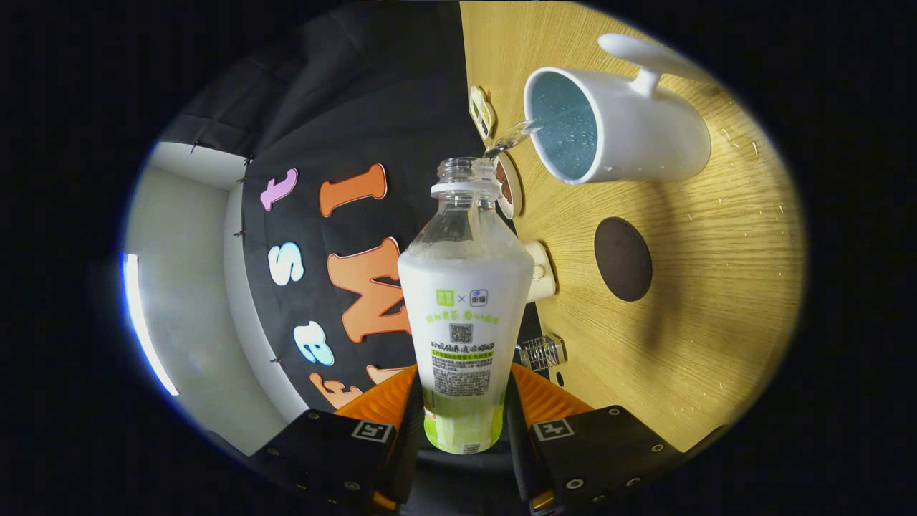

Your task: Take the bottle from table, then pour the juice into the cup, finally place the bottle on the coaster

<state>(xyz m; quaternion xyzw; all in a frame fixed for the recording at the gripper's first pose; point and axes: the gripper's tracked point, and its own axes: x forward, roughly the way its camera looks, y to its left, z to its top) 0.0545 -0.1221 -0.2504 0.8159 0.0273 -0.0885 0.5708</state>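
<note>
the bottle (464, 308) is held by the hand-held gripper (464, 423); both fingers (390, 405) are pressed on its lower part, one on each side, so the hand-held gripper is clamped on the bottle; the bottle is seen between the fingers and its neck is pointed away from them; the cap is off and the mouth is open; the top part of the bottle is clear and the lower part is wrapped in a white and green label; the whole view is turned sideways, so the bottle is being tipped over.

a thin clear stream (510, 136) is seen between the bottle's mouth and the cup (616, 125); the stream is met by the cup's rim; the cup is white outside and blue inside, with a handle on the side away from the bottle; small drops are seen on the blue inside wall; the cup is stood on the wooden bench (716, 287), beyond the fingers and just past the bottle's mouth.

a dark round coaster (622, 259) is laid flat on the bench, near the cup but not touching it; nothing is placed on it; a few small things are lined up along the bench's edge next to the bottle; what they are cannot be told; a small clear ribbed thing (542, 352) is also seen there, near one finger.
</note>
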